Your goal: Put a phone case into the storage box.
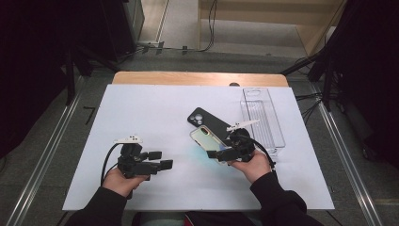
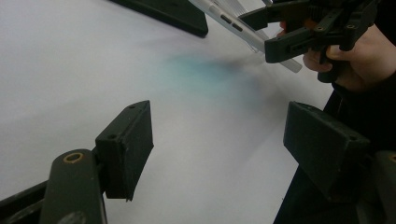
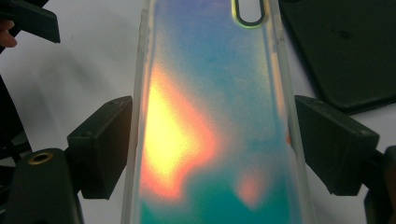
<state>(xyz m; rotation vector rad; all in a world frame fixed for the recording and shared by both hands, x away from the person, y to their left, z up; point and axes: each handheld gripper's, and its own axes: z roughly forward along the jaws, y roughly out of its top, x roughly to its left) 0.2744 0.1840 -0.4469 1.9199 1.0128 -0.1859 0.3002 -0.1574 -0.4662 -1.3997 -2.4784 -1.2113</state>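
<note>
A glossy, iridescent clear-plastic phone case (image 3: 210,116) gleams beside a matt black case (image 1: 208,121). The clear plastic tray (image 1: 262,117) looks ribbed; the white sheet (image 1: 141,113) is smooth.

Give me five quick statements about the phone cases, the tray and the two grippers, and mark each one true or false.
1. The right gripper is shut on the iridescent phone case. True.
2. The left gripper holds the black phone case. False: its jaws stand open with nothing between them, and the black case lies on the table.
3. The clear plastic tray lies to the right of the black phone case in the high view. True.
4. The iridescent phone case lies inside the clear plastic tray. False: it is outside the tray, in the right gripper's jaws.
5. The white sheet covers most of the table. True.
</note>
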